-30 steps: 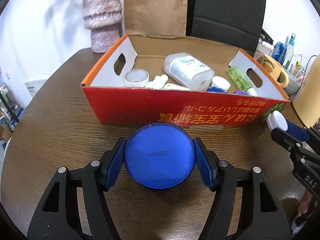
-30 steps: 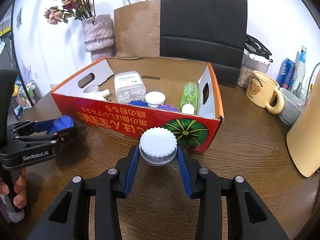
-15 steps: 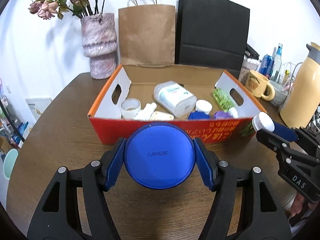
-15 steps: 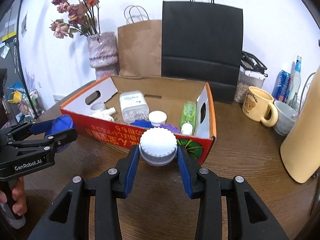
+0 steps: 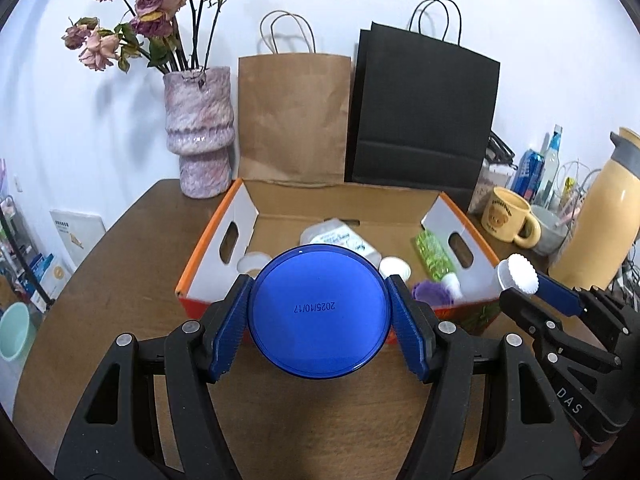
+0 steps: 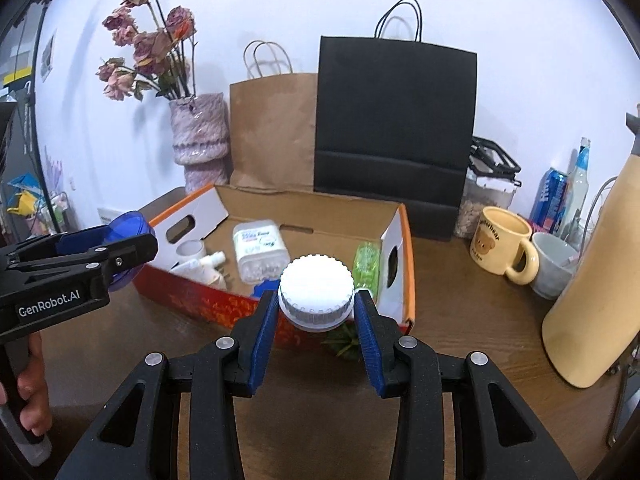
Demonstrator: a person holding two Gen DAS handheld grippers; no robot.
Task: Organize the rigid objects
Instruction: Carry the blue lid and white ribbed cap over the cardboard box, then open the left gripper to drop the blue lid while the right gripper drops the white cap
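Left gripper (image 5: 319,322) is clamped on a round blue lid (image 5: 319,312), both blue pads pressed against its rim; the lid's flat face, stamped with a date, is turned toward the camera and held clear of the wooden table (image 5: 100,280), in front of the near wall of the open cardboard box (image 5: 240,216). Right gripper (image 6: 316,312) is clamped on a white ribbed cap (image 6: 317,294), likewise off the table and in front of the box's near right corner. Inside the box lie a white rectangular container (image 6: 260,250), a green bottle (image 6: 367,264) along the right wall, a small white jar (image 5: 395,270) and several other small white items. Behind the box stand a pink vase of dried roses (image 5: 199,130), a brown paper bag (image 5: 294,116) and a black paper bag (image 5: 424,108). A yellow mug (image 6: 502,242) sits to the right, well apart from the box
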